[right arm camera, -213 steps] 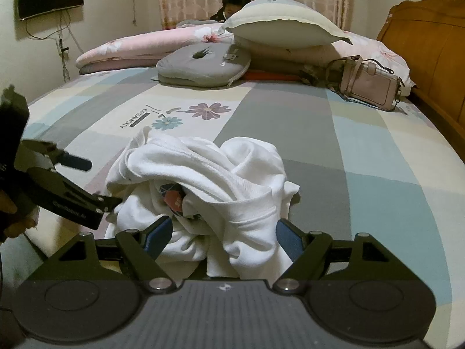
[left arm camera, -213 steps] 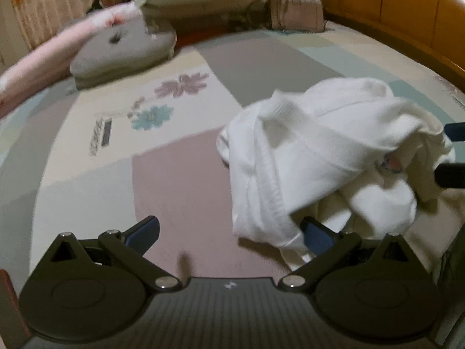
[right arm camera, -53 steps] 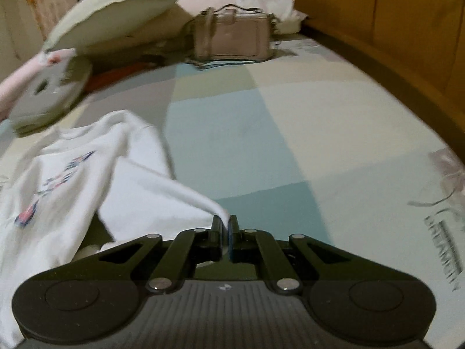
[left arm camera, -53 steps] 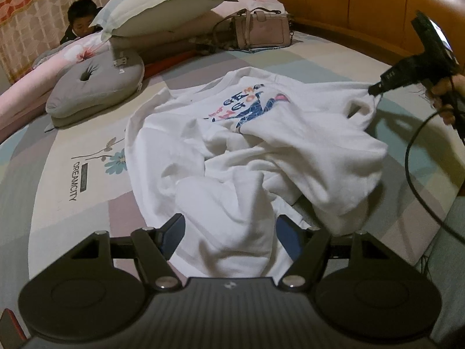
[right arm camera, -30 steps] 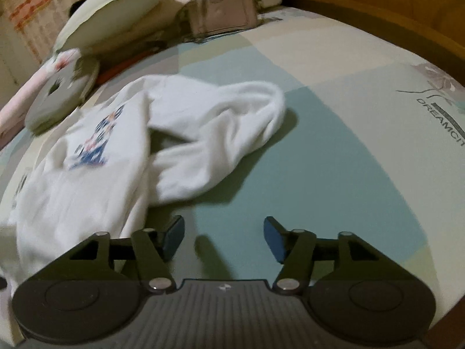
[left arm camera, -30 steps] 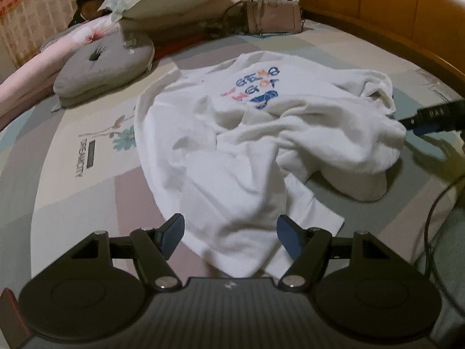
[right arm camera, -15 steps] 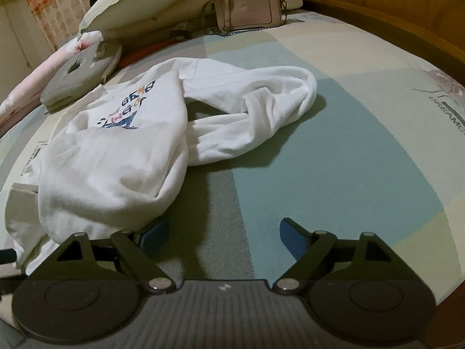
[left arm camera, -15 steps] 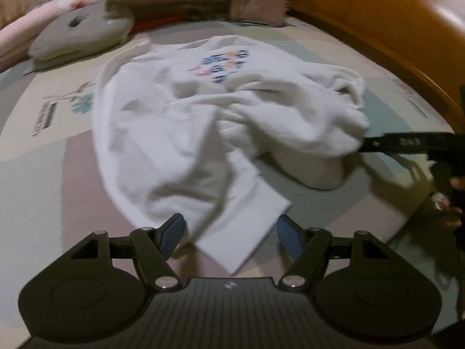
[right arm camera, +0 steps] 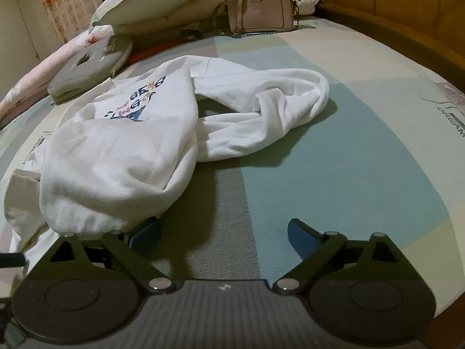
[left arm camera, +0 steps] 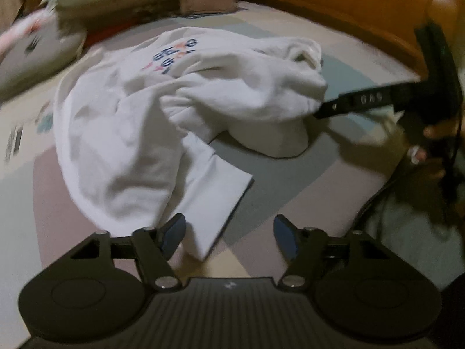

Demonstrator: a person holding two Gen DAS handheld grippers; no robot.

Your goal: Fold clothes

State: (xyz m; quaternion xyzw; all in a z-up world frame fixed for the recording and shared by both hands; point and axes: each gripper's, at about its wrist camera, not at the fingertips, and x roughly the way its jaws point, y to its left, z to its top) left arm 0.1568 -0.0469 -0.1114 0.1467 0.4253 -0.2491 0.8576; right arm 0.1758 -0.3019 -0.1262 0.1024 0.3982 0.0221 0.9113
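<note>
Left wrist: our left hand-held gripper [left arm camera: 229, 234], jaws closing, straddles the white sweatshirt [left arm camera: 139, 122] hem, unpinched. Right wrist: our right hand-held gripper [right arm camera: 223, 234] is opening, empty; sweatshirt [right arm camera: 122, 151] bunched ahead-left on the bed [right arm camera: 334, 174]. Still spreading; next, we pinch corners and flatten.

The white sweatshirt [right arm camera: 122, 151] carries a chest print in blue and orange letters; the right wrist view gives "GEM" over "ING OF", the rest lost in a fold. The bedsheet [right arm camera: 363, 133] reads "DREAM" at its right edge, cut off. The other gripper's finger [left arm camera: 369, 100] shows pale letters, too blurred to read.
</note>
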